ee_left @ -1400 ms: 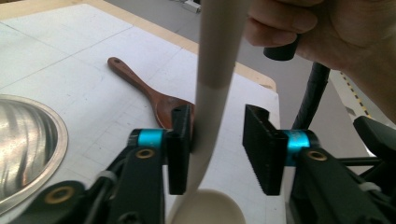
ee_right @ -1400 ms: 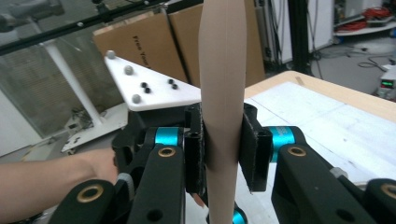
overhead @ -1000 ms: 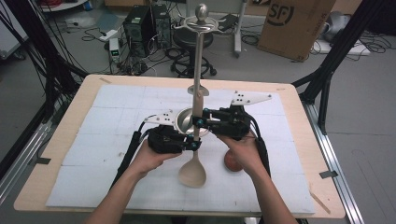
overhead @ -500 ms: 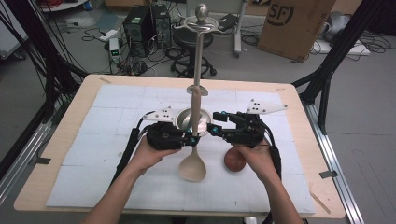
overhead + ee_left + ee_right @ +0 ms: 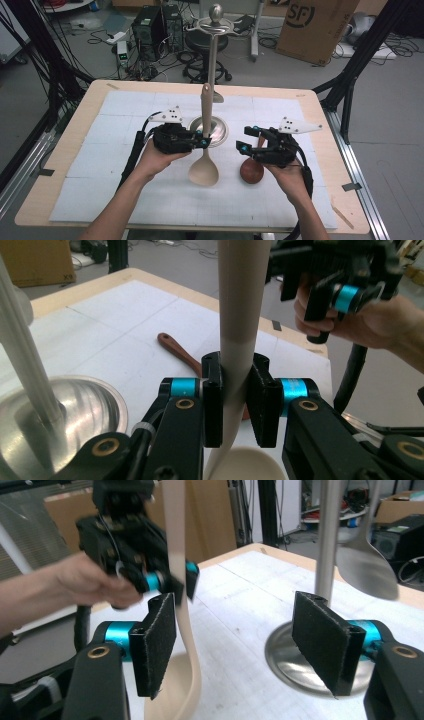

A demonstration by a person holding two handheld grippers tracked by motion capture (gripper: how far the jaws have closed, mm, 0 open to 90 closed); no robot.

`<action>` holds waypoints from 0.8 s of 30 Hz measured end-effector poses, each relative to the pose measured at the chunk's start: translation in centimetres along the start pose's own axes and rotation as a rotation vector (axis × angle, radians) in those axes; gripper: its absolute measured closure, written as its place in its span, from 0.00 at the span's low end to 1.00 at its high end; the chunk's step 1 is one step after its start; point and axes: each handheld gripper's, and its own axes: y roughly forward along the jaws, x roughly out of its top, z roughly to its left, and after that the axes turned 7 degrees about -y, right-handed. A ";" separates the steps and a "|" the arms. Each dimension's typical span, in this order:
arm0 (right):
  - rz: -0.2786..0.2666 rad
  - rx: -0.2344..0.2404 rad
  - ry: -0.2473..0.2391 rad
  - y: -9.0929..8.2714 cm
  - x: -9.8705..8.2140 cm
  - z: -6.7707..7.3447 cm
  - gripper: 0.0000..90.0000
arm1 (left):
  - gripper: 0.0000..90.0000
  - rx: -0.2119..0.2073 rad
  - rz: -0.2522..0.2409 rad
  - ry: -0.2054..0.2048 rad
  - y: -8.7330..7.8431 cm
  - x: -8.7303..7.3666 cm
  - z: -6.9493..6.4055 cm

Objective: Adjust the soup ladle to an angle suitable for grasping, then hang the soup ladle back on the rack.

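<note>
Bench (image 5: 100,200) w/ metal stand (image 5: 212,75) at centre. Left tongs (image 5: 204,142) clamp the pale spoon (image 5: 204,167) by its handle, bowl near the mat. Right tongs (image 5: 243,140), jaws just opening, hold nothing. High view adds a brown spoon (image 5: 251,171) below them; right gripper view, a steel spoon (image 5: 365,562) on the stand.

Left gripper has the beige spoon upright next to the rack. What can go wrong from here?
1. The left gripper clamps the beige spoon low on its handle, so the long upper part may swing or slip.
2. The spoon stands close to the steel rack's post and its hanging metal spoon; lifting could knock them.
3. The right gripper, whose jaws have just been opening with nothing between them, hovers over the brown wooden spoon and may bump it.
</note>
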 end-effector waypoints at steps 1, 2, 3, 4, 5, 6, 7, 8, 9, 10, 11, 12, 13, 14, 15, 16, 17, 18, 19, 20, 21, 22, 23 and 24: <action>0.005 -0.006 -0.005 -0.2 -0.2 0.0 0.36 | 0.87 0.003 -0.006 0.002 0.0 0.2 0.0; 0.007 -0.015 -0.009 -0.4 -0.4 0.0 0.36 | 0.87 0.007 -0.008 0.004 -0.1 0.4 0.0; 0.008 -0.018 -0.005 -0.6 -0.6 -0.1 0.36 | 0.87 0.008 -0.010 0.005 -0.1 0.5 0.0; 0.010 -0.024 -0.004 -0.8 -0.8 -0.1 0.35 | 0.87 0.009 -0.010 0.006 -0.2 0.7 0.0; 0.010 -0.030 -0.003 -0.9 -1.0 -0.1 0.35 | 0.87 0.013 -0.010 0.010 -0.2 0.9 0.0; 0.013 -0.036 0.000 -1.1 -1.2 -0.2 0.35 | 0.87 0.013 -0.013 0.010 -0.3 1.0 0.0; 0.016 -0.040 0.001 -1.3 -1.4 -0.2 0.35 | 0.87 0.017 -0.014 0.013 -0.3 1.1 0.1; 0.016 -0.046 -0.001 -1.5 -1.6 -0.3 0.35 | 0.87 0.017 -0.016 0.012 -0.3 1.3 0.1; 0.014 -0.052 0.003 -1.6 -1.8 -0.3 0.34 | 0.87 0.022 -0.018 0.013 -0.4 1.4 0.1; 0.016 -0.055 0.005 -1.8 -2.0 -0.4 0.34 | 0.87 0.026 -0.021 0.011 -0.4 1.5 0.1; 0.019 -0.060 0.009 -1.9 -2.2 -0.4 0.34 | 0.87 0.024 -0.020 0.014 -0.4 1.6 0.2; 0.021 -0.064 0.009 -2.1 -2.3 -0.4 0.34 | 0.87 0.028 -0.023 0.013 -0.4 1.7 0.2; 0.021 -0.070 0.008 -2.1 -2.5 -0.4 0.33 | 0.87 0.029 -0.021 0.015 -0.5 1.8 0.2; 0.022 -0.074 0.008 -2.3 -2.6 -0.5 0.33 | 0.87 0.031 -0.023 0.018 -0.5 1.9 0.2; 0.023 -0.078 0.007 -2.4 -2.7 -0.5 0.33 | 0.87 0.030 -0.021 0.014 -0.5 2.0 0.2; 0.026 -0.080 0.007 -2.4 -2.9 -0.5 0.33 | 0.87 0.033 -0.021 0.016 -0.5 2.2 0.2; 0.029 -0.083 0.012 -2.5 -3.0 -0.5 0.33 | 0.87 0.035 -0.019 0.022 -0.5 2.4 0.3; 0.030 -0.085 0.014 -2.6 -3.1 -0.6 0.33 | 0.87 0.037 -0.020 0.024 -0.6 2.6 0.3; 0.031 -0.086 0.016 -2.7 -3.2 -0.6 0.32 | 0.87 0.039 -0.023 0.024 -0.6 2.8 0.3; 0.032 -0.088 0.018 -2.8 -3.3 -0.5 0.32 | 0.87 0.042 -0.022 0.025 -0.6 3.0 0.3; 0.029 -0.091 0.015 -2.8 -3.3 -0.6 0.32 | 0.87 0.046 -0.027 0.025 -0.6 3.2 0.3; 0.030 -0.092 0.013 -2.9 -3.4 -0.6 0.32 | 0.87 0.050 -0.032 0.027 -0.7 3.5 0.3; 0.034 -0.092 0.017 -3.0 -3.4 -0.6 0.32 | 0.87 0.052 -0.030 0.031 -0.7 3.7 0.4; 0.034 -0.095 0.018 -3.0 -3.4 -0.6 0.32 | 0.87 0.056 -0.032 0.032 -0.7 4.0 0.4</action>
